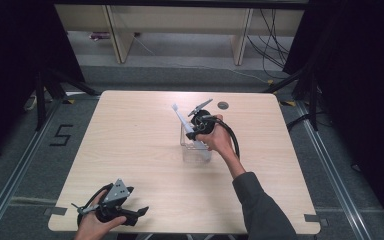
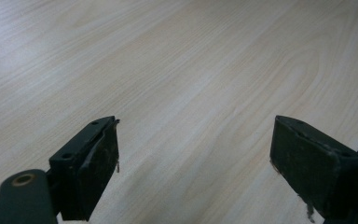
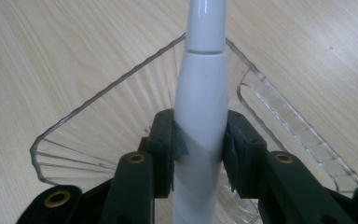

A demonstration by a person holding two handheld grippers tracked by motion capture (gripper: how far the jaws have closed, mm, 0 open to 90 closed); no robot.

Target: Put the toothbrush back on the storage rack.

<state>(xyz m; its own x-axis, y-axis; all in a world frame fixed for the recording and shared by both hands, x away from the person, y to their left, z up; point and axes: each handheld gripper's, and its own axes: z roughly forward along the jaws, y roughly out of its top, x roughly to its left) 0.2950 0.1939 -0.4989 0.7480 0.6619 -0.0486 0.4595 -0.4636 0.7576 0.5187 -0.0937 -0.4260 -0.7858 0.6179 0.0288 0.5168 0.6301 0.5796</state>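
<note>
- Two tongs are in play; nearest, at the table's (image 1: 130, 130) front left corner, the left tongs (image 1: 139, 212) rest low with jaws spread wide and nothing between them, bare wood showing in the left gripper view (image 2: 193, 154).
- Farther in, near the table's middle, the right tongs (image 3: 199, 140) clamp the thick handle of a white toothbrush (image 3: 200, 102), held over a clear plastic container (image 3: 98, 121) standing on the table.
- The toothbrush (image 1: 182, 119) is smooth and glossy, tapering to a narrower neck, and leans up and away to the left.
- Likely risk: the slick, tapered handle could slide through the pads if the clamp eases.
- Another: the light container (image 1: 195, 145) could tip or skid if the handle pushes against its thin wall.
</note>
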